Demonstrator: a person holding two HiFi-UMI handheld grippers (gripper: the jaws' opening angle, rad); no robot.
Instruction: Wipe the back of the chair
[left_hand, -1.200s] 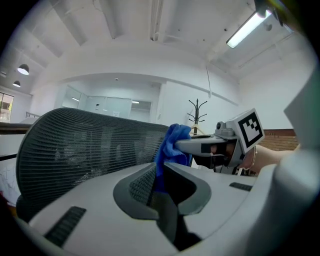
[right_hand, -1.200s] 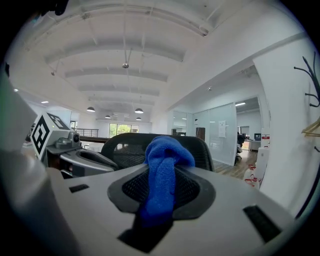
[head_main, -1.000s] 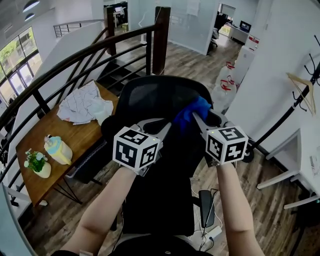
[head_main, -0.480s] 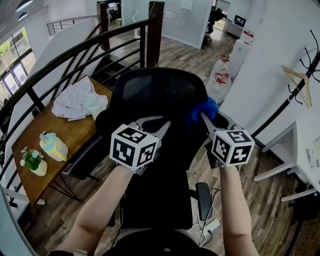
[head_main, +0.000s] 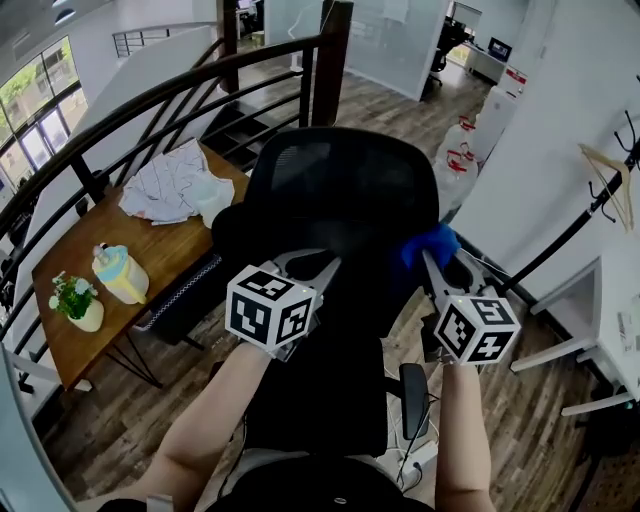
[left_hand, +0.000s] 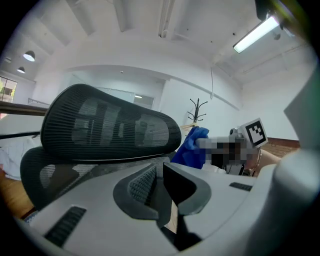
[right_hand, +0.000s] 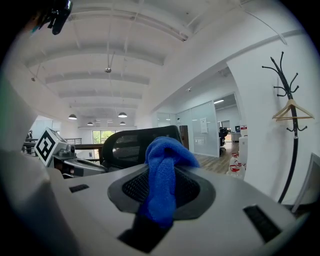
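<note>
Wood-plank office floor all round, with a dark stair railing curving across 10 o'clock and a wooden table at 9. Black mesh chair sits dead centre, back facing the camera. Left gripper is at the backrest's 6 o'clock, jaws nearly together on nothing. Right gripper pinches a blue cloth at the backrest's 4 o'clock edge.

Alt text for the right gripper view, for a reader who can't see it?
The right gripper is shut on a blue cloth, its bunched end sticking up past the jaws. Behind it is the black mesh chair back; a coat stand with a wooden hanger stands at right.
</note>
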